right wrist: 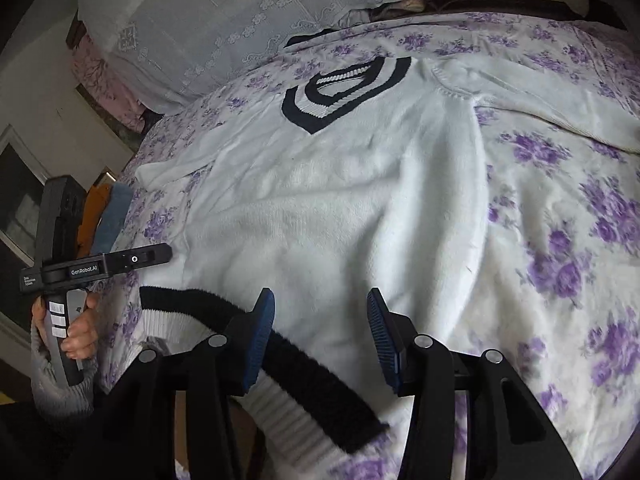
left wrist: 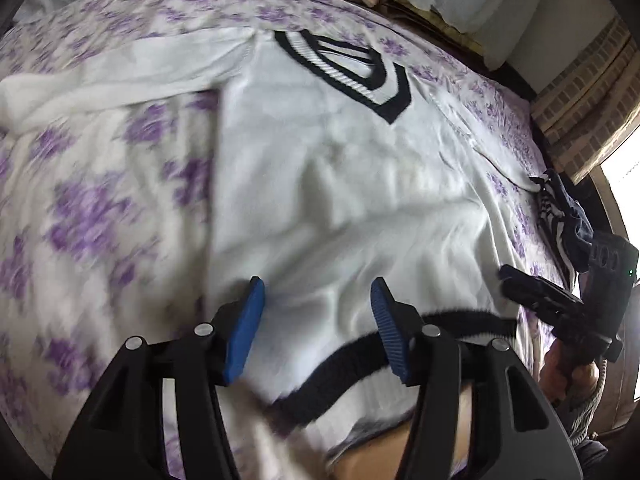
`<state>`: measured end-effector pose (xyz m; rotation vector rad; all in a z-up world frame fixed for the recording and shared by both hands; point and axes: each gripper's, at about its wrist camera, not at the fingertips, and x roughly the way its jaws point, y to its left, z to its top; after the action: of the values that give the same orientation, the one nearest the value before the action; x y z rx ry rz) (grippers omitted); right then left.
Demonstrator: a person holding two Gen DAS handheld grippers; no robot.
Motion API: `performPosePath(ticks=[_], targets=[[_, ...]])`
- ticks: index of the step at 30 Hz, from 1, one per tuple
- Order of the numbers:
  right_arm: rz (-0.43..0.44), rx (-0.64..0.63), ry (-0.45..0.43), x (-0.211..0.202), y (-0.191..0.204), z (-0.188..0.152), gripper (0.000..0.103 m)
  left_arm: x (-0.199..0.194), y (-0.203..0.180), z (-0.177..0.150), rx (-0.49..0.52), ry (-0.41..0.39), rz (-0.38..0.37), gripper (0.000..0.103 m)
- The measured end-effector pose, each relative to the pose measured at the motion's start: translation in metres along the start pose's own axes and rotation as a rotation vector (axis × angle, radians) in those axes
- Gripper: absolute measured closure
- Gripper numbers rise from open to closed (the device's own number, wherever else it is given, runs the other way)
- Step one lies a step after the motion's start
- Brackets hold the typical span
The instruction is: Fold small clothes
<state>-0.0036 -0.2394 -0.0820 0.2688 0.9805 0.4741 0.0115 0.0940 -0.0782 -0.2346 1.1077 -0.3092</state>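
A white knitted sweater with a black-and-white striped V-neck collar (left wrist: 332, 184) (right wrist: 340, 208) lies spread front-up on a bed covered by a white sheet printed with purple flowers (left wrist: 80, 208) (right wrist: 580, 260). Its collar points to the far side and its black-edged ribbed hem (left wrist: 360, 364) (right wrist: 304, 364) lies at the near edge of the bed. One sleeve stretches out to the left in the left wrist view, the other out to the right in the right wrist view. The left gripper (left wrist: 318, 330), black with blue ribbed pads, hangs above the hem with its jaws wide apart and nothing between them. The right gripper (right wrist: 321, 338) is the same make; its jaws also stand wide and empty over the hem, the left pad just over the black band. In the right wrist view the left hand (right wrist: 78, 328) grips its tool's handle at the left side of the bed, beside the hem corner. A dark blue and white striped garment (left wrist: 560, 216) lies at the right edge of the bed, and a lace-patterned white pillow (right wrist: 224, 28) sits at the far end.
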Motion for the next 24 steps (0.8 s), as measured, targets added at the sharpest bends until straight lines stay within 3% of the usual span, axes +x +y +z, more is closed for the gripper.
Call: performPosePath(ticks=[1, 2, 3, 5, 7, 8, 9, 10, 11, 14, 16, 19, 21, 22, 24], targets=[[-0.011, 0.023, -0.018, -0.012, -0.006, -0.005, 0.042, -0.007, 0.009, -0.007, -0.021, -0.005, -0.009, 0.047], [-0.021, 0.048, -0.033, -0.020, -0.013, -0.010, 0.035, -0.009, 0.014, -0.012, -0.041, 0.001, -0.019, 0.038], [-0.029, 0.080, -0.031, -0.025, -0.021, -0.015, 0.033, -0.006, 0.019, -0.018, -0.066, 0.020, -0.040, 0.031], [0.011, 0.145, 0.015, -0.017, -0.031, -0.027, 0.033, 0.011, 0.019, -0.025, -0.091, 0.081, -0.109, 0.031], [0.045, 0.163, 0.046, -0.002, -0.029, -0.036, 0.035, 0.025, 0.006, -0.025, -0.065, 0.083, -0.089, 0.031], [0.042, 0.139, 0.031, 0.003, -0.022, -0.038, 0.047, 0.026, -0.002, -0.024, -0.031, 0.064, -0.074, 0.035], [0.030, 0.103, 0.020, 0.007, -0.014, -0.038, 0.069, 0.028, -0.008, -0.021, -0.002, 0.058, -0.072, 0.060], [0.005, 0.089, 0.013, 0.008, -0.010, -0.036, 0.082, 0.029, -0.011, -0.020, 0.000, 0.070, -0.074, 0.074], [0.023, 0.099, -0.002, 0.004, -0.010, -0.034, 0.083, 0.027, -0.011, -0.018, -0.014, 0.088, -0.091, 0.092], [0.039, 0.059, -0.079, -0.035, -0.007, -0.026, 0.083, 0.003, -0.011, -0.019, 0.002, 0.069, -0.153, 0.093], [0.018, 0.069, -0.047, -0.044, -0.016, -0.027, 0.084, -0.002, -0.010, -0.028, 0.017, 0.109, -0.201, 0.092], [-0.076, 0.073, 0.139, -0.015, -0.031, -0.046, 0.084, 0.023, 0.000, -0.042, 0.006, 0.200, -0.134, 0.087], [-0.071, 0.089, 0.106, -0.021, -0.034, -0.051, 0.074, 0.023, 0.009, -0.042, -0.055, 0.192, -0.181, 0.083], [-0.079, 0.097, 0.093, -0.028, -0.034, -0.050, 0.072, 0.015, 0.010, -0.039, -0.058, 0.179, -0.167, 0.080], [-0.120, 0.088, -0.016, -0.050, -0.033, -0.040, 0.063, -0.010, 0.007, -0.029, -0.027, 0.076, -0.093, 0.052]])
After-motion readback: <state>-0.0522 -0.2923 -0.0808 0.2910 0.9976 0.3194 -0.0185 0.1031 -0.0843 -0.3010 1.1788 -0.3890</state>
